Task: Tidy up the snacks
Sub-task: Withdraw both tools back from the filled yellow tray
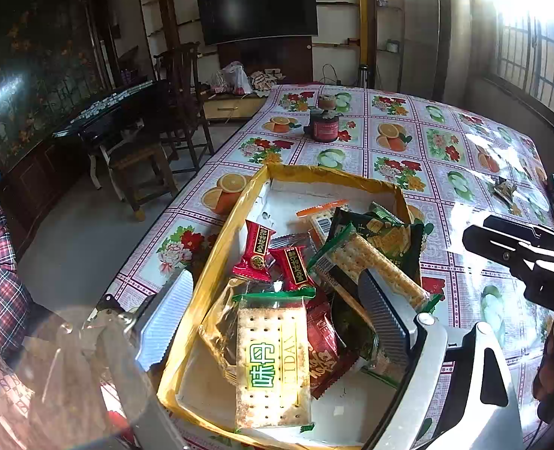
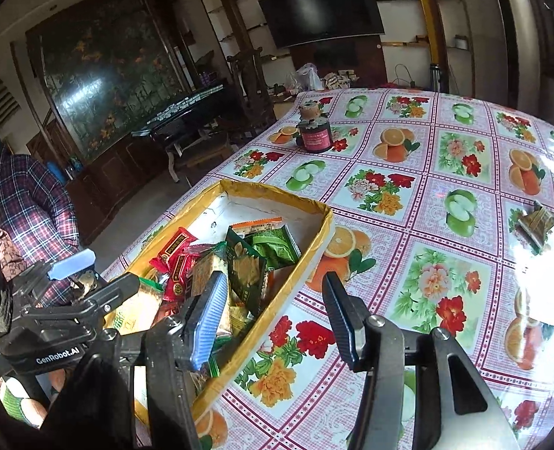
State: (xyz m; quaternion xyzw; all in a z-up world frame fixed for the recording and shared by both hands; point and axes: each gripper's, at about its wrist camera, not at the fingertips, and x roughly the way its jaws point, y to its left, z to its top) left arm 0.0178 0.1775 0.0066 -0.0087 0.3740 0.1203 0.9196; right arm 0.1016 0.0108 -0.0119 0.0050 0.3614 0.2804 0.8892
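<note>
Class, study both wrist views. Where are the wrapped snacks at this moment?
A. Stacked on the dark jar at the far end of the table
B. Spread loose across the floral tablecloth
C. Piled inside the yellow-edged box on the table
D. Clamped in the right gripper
C: the snack packets lie heaped inside the yellow-edged box, while the right gripper is open and holds nothing.

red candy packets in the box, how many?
2. Both red candy packets lie side by side at the box's left wall: one closer to the wall, the other just right of it. More may be buried under the pile.
</note>
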